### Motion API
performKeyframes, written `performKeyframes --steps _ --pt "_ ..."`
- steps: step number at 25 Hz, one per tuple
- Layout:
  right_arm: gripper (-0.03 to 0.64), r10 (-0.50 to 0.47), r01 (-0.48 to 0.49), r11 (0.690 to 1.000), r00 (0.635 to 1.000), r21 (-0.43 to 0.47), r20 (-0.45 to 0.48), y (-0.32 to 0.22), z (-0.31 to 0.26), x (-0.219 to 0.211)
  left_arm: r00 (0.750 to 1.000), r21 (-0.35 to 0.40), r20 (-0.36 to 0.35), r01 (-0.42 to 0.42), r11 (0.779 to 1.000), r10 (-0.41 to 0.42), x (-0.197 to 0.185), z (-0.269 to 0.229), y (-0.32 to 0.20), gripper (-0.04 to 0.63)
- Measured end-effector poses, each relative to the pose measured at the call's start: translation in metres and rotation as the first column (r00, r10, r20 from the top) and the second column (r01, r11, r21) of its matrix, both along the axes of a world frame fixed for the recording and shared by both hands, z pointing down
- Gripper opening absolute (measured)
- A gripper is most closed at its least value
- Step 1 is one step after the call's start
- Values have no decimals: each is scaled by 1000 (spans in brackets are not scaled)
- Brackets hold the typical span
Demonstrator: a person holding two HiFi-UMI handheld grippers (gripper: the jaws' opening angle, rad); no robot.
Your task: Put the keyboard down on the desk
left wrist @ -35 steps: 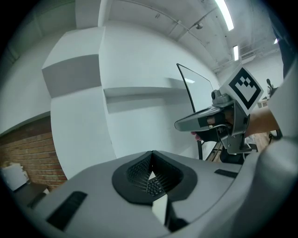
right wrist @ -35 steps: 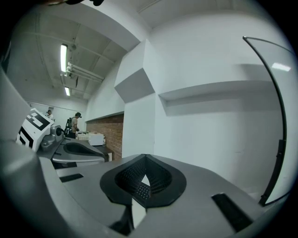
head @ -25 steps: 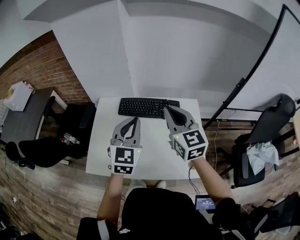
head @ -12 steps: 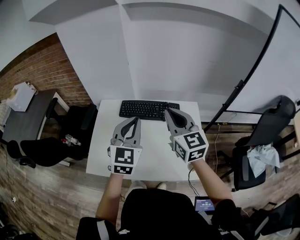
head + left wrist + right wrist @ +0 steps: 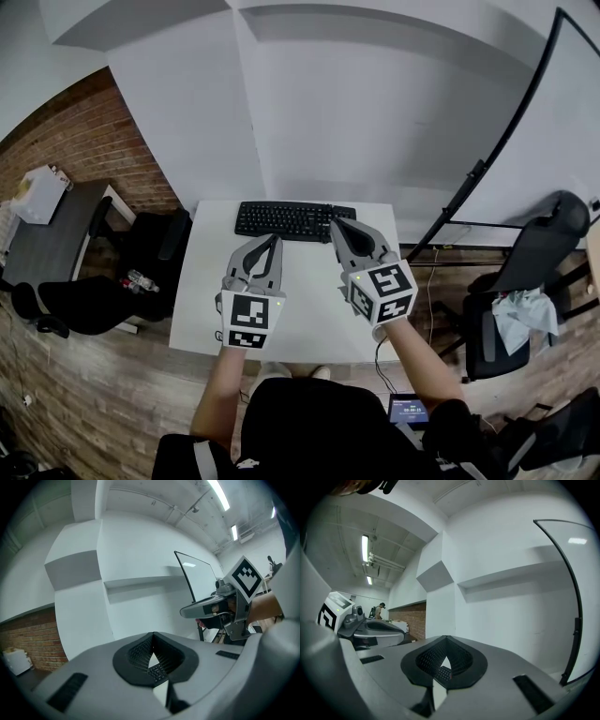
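Risk starts closest in: both tools hover above the white bench [image 5: 309,323], the left hand-held gripper [image 5: 273,240] with its jaws pressed together on nothing, the right hand-held gripper [image 5: 336,223] likewise closed and empty. Farther out, at 12 o'clock, the keyboard [image 5: 286,218] lies flat along the bench's far edge near the wall, so the set-down looks finished. The right tip sits just beside the keyboard's 5 o'clock corner; whether it touches I cannot tell. A forward drift there would probably shove the keyboard askew or press keys, and a careless sweep toward 3 o'clock could drag it to the edge.
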State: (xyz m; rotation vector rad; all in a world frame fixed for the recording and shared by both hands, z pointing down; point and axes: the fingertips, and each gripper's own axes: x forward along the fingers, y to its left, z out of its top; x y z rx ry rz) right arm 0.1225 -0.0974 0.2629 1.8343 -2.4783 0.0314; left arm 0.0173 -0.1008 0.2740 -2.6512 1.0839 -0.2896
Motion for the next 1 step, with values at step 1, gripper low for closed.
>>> performKeyframes --steps 1 --pt "40 1 -1 1000 1000 1 -6 0 1 1 1000 1 1 -2 1000 2 1 0 -1 14"
